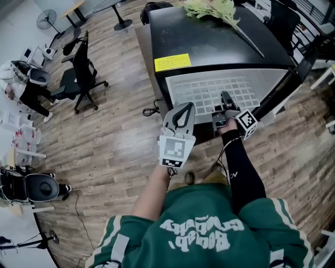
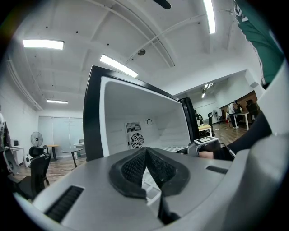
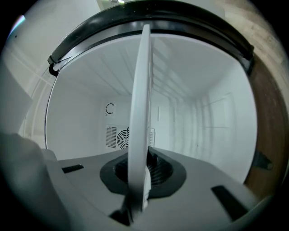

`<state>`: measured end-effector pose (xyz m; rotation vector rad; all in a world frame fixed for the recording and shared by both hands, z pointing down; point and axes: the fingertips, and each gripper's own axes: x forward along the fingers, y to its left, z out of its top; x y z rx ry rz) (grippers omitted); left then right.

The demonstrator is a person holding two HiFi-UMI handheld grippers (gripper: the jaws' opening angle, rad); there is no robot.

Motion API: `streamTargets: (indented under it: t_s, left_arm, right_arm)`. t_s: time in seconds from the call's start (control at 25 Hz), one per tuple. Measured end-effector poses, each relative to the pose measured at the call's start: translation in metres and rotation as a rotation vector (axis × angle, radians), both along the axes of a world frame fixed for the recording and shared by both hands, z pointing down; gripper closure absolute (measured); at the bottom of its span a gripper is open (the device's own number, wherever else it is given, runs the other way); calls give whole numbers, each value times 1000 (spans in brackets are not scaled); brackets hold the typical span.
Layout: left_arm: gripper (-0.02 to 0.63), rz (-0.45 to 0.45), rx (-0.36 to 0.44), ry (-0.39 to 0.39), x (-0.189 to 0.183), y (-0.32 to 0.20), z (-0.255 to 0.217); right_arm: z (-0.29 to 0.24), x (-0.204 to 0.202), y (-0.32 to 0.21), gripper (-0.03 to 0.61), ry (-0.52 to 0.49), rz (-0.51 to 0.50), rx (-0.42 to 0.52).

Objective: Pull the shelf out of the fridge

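Note:
A black fridge (image 1: 209, 47) stands open in front of me, its white inside (image 3: 203, 113) lit. A white grid shelf (image 1: 220, 91) sticks part way out of it. My right gripper (image 1: 225, 97) is at the shelf's front edge. In the right gripper view the shelf (image 3: 141, 90) runs edge-on between the jaws, and that gripper (image 3: 137, 173) is shut on it. My left gripper (image 1: 187, 106) hovers by the shelf's front left corner with its jaws together and nothing in them. In the left gripper view, that gripper (image 2: 145, 153) points at the fridge (image 2: 135, 113) from the side.
The fridge door (image 1: 293, 78) hangs open at the right. A plant (image 1: 214, 9) lies on the fridge top, near a yellow label (image 1: 172, 62). A cable (image 1: 152, 110) lies on the wooden floor at the fridge's left. A black office chair (image 1: 78, 73) and a person (image 1: 26, 86) are further left.

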<state>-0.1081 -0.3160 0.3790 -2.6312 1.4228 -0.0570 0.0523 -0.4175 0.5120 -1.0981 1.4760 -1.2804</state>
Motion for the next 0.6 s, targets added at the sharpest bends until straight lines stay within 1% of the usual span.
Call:
streamTargets:
  t_s: [0.32,0.6]
  left_arm:
    - [598,-16,-2,-8,2,7,-6]
    - [598,-71,-24,-22,-1,17,-4]
  right_arm:
    - [-5,-2,4,540,-13,-19,-8]
    - [-5,-2,3,540,-16,-48,-12]
